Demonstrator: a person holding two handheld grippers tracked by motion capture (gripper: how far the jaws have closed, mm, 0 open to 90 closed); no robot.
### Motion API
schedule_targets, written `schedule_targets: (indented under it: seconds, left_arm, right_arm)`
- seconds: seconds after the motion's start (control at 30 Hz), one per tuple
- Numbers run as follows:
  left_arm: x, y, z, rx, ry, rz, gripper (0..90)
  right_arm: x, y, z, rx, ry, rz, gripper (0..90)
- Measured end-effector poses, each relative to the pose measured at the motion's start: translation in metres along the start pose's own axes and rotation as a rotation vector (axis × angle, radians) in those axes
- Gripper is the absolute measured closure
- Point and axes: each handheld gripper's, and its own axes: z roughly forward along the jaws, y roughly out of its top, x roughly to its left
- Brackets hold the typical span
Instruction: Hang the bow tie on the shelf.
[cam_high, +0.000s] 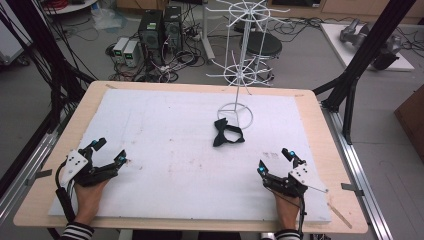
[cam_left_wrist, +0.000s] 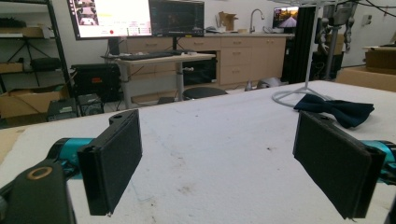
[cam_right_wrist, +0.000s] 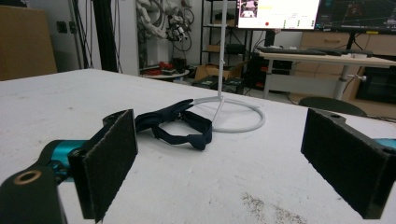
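Both grippers rest low on the near part of the white mat (cam_high: 165, 150), each with its jaws spread wide and nothing between them. Held in the person's left hand, the left gripper (cam_high: 111, 151) sits at the near left; the right gripper (cam_high: 274, 161) sits at the near right. In the left gripper view the left gripper (cam_left_wrist: 219, 158) shows bare mat between its two black pads, and in the right gripper view the right gripper (cam_right_wrist: 233, 158) does the same.

A dark bow tie (cam_high: 227, 134) with its strap lies flat on the mat, right of centre and farther from the person than both grippers. It is well apart from the left gripper, far and to the right of it, and nearer the right gripper, far and slightly left of it. In the left gripper view the bow tie (cam_left_wrist: 335, 109) lies beyond the right-hand jaw; in the right gripper view the bow tie (cam_right_wrist: 176, 125) lies just past the left-hand jaw, its strap looped beside it.

Just beyond the tie stands a white wire rack (cam_high: 243, 70), its round base ring (cam_high: 235, 115) on the mat, close to or touching the tie's far edge. Nothing lies on the mat between either gripper and the tie. The mat covers a wooden table (cam_high: 320, 130); past its far edge, computer boxes (cam_high: 160, 27) and cables sit on the floor.
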Motion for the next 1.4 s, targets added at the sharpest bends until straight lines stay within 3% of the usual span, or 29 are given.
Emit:
schedule_targets:
  seconds: [0.53, 0.73, 1.0, 1.4]
  left_arm:
    - [-0.001, 0.0, 0.0, -0.006, 0.014, 0.005, 15.6]
    - [-0.001, 0.0, 0.0, -0.001, 0.013, 0.005, 15.6]
    - [-0.001, 0.0, 0.0, -0.007, 0.013, -0.002, 15.6]
    - [0.0, 0.0, 0.0, -0.003, 0.014, -0.008, 15.6]
  right_arm:
    - [-0.001, 0.0, 0.0, 0.002, -0.003, 0.014, 9.9]
    - [-0.001, 0.001, 0.001, 0.005, -0.004, -0.008, 9.9]
    - [0.001, 0.004, 0.005, 0.067, 0.002, 0.005, 9.9]
    - [0.017, 0.041, 0.022, 0.101, 0.035, -0.002, 9.9]
